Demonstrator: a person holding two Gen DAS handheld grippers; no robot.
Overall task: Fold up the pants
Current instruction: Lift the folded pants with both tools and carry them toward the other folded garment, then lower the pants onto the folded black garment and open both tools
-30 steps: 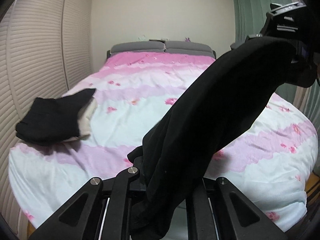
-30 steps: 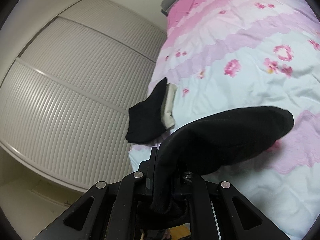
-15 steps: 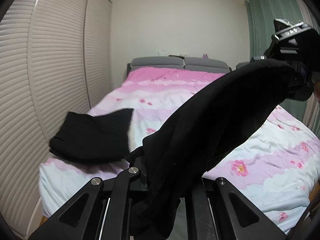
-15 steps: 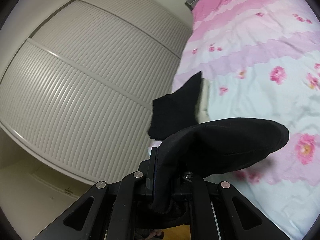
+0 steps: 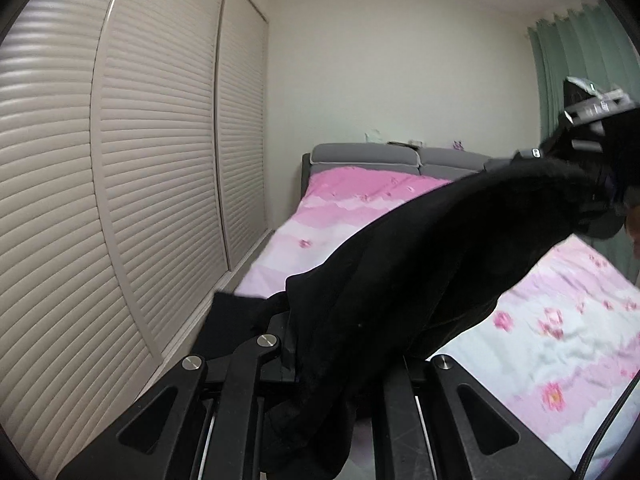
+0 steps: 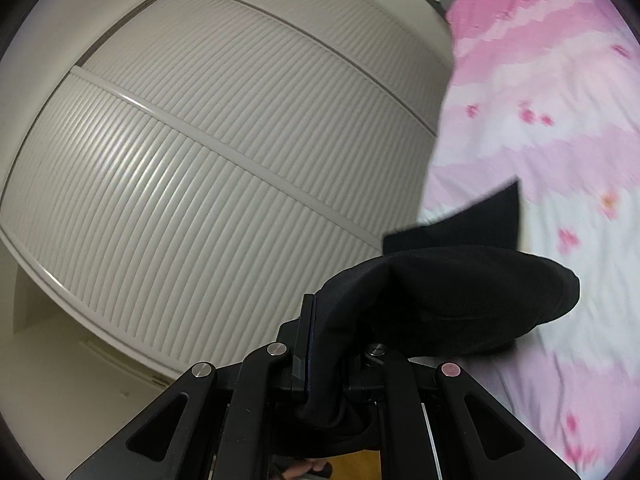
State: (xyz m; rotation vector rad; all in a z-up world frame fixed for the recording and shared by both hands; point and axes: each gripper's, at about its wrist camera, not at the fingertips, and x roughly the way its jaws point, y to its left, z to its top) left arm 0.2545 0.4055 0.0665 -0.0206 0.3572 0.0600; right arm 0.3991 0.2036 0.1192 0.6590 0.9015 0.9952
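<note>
The black pants (image 5: 420, 280) hang in the air across the frame's middle, above the bed (image 5: 560, 332); the left gripper (image 5: 320, 344) and right gripper (image 6: 332, 356) each pinch one end; laying down and folding seem left.

From my left wrist view, the left gripper (image 5: 336, 344) is clamped on black pants (image 5: 420, 272), which stretch up to the right gripper (image 5: 576, 160) above the pink floral duvet (image 5: 552, 320), louvred closet doors (image 5: 132, 184) alongside.
</note>
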